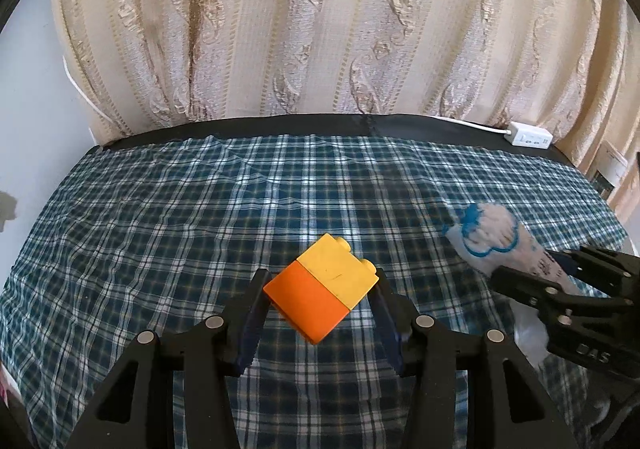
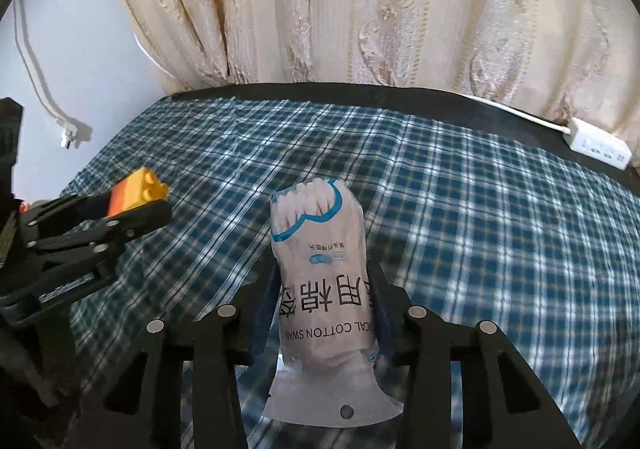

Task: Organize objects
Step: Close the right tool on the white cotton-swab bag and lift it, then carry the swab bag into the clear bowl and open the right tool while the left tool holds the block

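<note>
Two hand-held grippers each carry one thing above the plaid cloth [image 1: 168,209] that covers the tabletop [image 1: 400,125]. The left hand-held gripper [image 1: 320,289] pinches a block [image 1: 324,289], orange half joined to yellow half, with a pad pressed on each side face. The block sits tilted between the fingers, studs pointing up and away, and appears lifted clear of the cloth; a side grip like this probably leaves the studs and the base free, so it can be set down or stacked.

The right hand-held gripper [image 2: 320,305] is closed on a swab bag [image 2: 320,269], a soft plastic pack of cotton swabs. Its pads squeeze the printed middle, the filled end juts forward past the fingertips, and the flat header with the hang hole trails back toward the camera. Holding the pack at its full middle rather than by the thin header likely keeps it from swinging or slipping.

From the left wrist view the bag and the right gripper show at the right edge, well apart from the block. A power strip [image 2: 598,147] lies on the bare far edge by the curtain [image 1: 320,29]. No bin or tray shows, so where each thing should go cannot be told.
</note>
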